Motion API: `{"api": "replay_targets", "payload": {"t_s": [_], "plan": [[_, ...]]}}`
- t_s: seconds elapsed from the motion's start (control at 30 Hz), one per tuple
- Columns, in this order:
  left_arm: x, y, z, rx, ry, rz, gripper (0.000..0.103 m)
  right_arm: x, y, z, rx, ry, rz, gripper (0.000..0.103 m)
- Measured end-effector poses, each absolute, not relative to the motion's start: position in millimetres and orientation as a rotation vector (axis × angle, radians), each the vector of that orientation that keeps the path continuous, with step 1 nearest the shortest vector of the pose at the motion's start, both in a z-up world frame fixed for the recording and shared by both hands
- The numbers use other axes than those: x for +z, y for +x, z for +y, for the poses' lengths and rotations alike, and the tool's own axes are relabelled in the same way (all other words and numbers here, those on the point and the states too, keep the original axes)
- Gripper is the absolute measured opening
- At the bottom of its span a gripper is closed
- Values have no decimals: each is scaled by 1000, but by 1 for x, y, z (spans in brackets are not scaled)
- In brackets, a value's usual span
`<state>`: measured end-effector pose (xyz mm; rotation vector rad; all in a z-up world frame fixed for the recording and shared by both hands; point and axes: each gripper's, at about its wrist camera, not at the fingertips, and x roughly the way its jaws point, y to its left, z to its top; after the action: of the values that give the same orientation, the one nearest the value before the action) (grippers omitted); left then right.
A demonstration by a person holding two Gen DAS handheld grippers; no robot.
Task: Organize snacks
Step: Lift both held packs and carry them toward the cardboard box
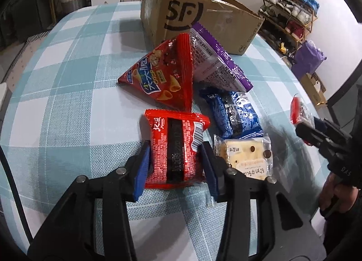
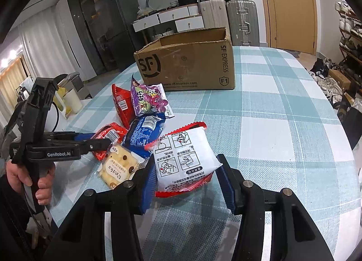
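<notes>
Left wrist view. Found the left gripper (image 1: pixel 176 152) with jaws closed on a red pack (image 1: pixel 176 148), blue pads touching both long sides; could not tell how firmly. Lay flat on the checked desk (image 1: pixel 67 80), nearest of a small heap: cone bag (image 1: pixel 163 75) and purple bag (image 1: pixel 217 62) behind, blue pack (image 1: pixel 235 114) and a wrapped cake (image 1: pixel 246 157) just to its right. Stood beyond the heap, open-topped: the box (image 1: pixel 192 12), probably where the snacks belong.

Judged the red pack light and puffy, foil slick, contents likely brittle. Best taken across the middle as here, with gentle pressure; would crush under a hard squeeze and slide out of a loose one. Looked poor for grip: the crimped ends, too thin and floppy.

Right wrist view. Found the right gripper (image 2: pixel 185 170) with jaws closed on a white pack (image 2: pixel 183 159) with red crimped edges, pads bearing on both sides of its lower half. Sat apart from the heap, on its right; could not tell whether lifted or resting on the desk. Judged equally light and soft, a pillow of air, apt to sag or swing from a low hold. Would need a level carry, a clear pass over the box wall, and a release from low down.
</notes>
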<state>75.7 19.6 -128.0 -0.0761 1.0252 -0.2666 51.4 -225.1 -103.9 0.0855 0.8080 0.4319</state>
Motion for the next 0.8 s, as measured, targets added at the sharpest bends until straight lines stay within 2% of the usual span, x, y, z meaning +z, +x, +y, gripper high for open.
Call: {"api": "replay_targets", "payload": {"t_s": [0.47,0.8], "plan": [[-122,73,13,-261,-24,1026,40,-103,51,-230,440,108,801,51],[-79,69,28,-257,-61,929,40,-87,57,-227,472,130,781,51]]}}
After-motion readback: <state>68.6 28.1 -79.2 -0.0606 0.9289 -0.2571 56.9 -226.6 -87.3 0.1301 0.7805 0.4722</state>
